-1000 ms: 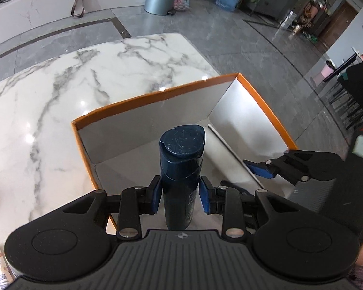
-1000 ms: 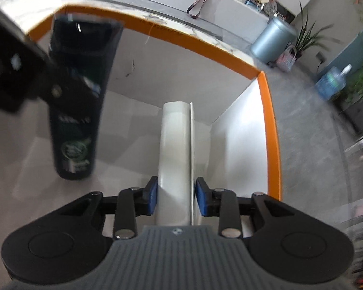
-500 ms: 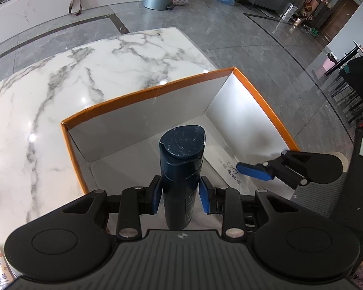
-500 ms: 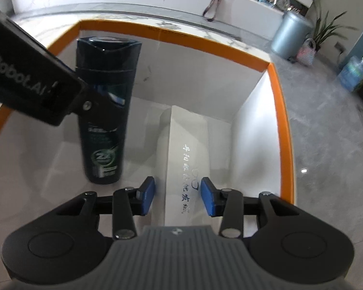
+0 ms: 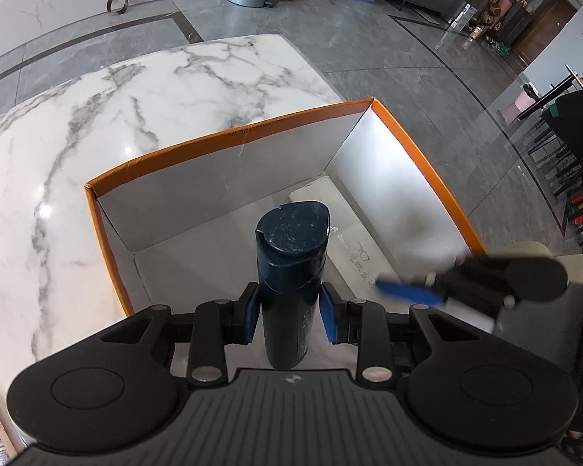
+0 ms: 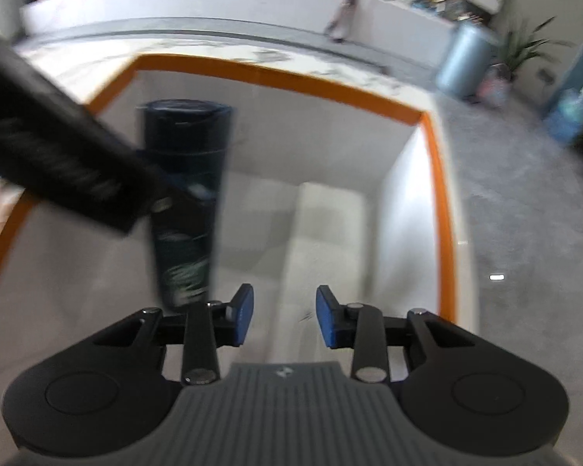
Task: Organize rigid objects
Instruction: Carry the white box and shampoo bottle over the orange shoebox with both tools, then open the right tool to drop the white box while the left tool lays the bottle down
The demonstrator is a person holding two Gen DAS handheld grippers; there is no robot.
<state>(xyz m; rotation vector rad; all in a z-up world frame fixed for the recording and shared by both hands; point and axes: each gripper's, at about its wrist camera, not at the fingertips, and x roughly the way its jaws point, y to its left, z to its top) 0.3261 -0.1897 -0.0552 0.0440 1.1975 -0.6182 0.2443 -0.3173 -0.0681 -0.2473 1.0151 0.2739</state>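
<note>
Between the blue pads of the left gripper stands a dark blue bottle, clamped at mid-body and upright, cap upward, hanging over the open orange-rimmed box. The bottle's bottom end drops out of sight behind the gripper's grey body, so whether it touches the box floor cannot be told. Its label is only partly readable from above, and in the right wrist view the whole bottle is smeared by blur, with the left gripper's black arm crossing in front of it.

Ahead and to the right of the held bottle, a white flat box lies on the floor of the orange-rimmed box, close along the right wall. It carries faint printed characters that are too small to read. Seen from the right gripper, that white flat box lies straight ahead of and below the fingertips, apart from them. The right gripper's jaws have just been closing, yet nothing sits between the pads; it is released and empty, hovering above the box's near right side. From the left wrist view it shows only as a blurred black shape with one blue pad, its far finger hidden.

The box rests on a marble table, and a tube at the lower left edge is cut off by the frame.
</note>
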